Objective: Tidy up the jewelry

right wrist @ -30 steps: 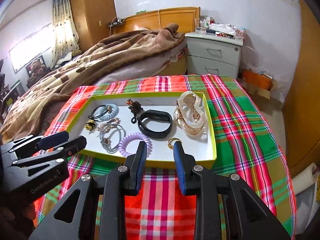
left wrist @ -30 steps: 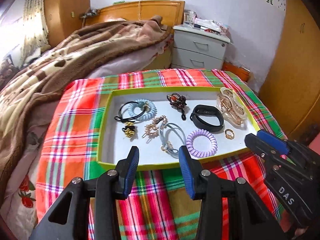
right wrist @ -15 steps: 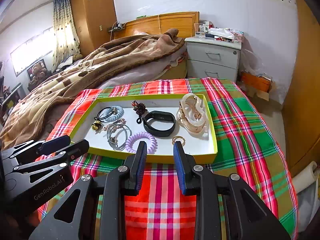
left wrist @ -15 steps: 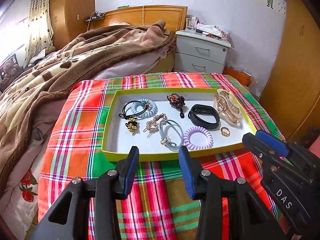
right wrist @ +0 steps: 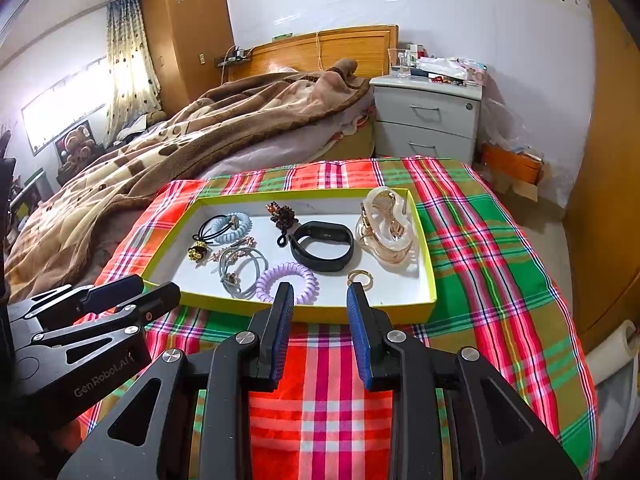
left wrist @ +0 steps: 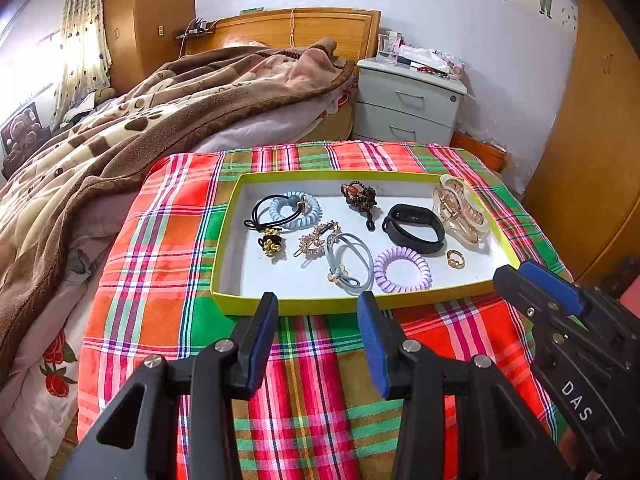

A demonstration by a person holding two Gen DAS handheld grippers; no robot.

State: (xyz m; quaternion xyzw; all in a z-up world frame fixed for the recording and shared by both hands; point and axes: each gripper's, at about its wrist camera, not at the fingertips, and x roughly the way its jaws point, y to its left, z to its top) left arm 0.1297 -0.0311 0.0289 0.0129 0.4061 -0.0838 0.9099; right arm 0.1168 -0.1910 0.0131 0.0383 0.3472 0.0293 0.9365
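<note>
Both grippers are hovering short of the tray (left wrist: 224, 304), over the plaid cloth (left wrist: 160, 280), and neither is carrying anything: the left gripper (left wrist: 316, 312) is holding its blue-padded fingers (left wrist: 262, 336) wide apart, and the right gripper (right wrist: 318, 304) is showing a narrower but clear gap. All the jewelry is sitting inside the green-rimmed tray, spread singly on its white floor: purple coil tie (left wrist: 402, 270), black band (left wrist: 414, 228), gold ring (left wrist: 456, 259), translucent claw clip (left wrist: 460, 210), beaded bracelet (left wrist: 360, 196), blue coil tie (left wrist: 296, 210). That spacing is leaving each piece room for a pinch. Whether this is sorted or awaiting sorting, the view is not settling.
</note>
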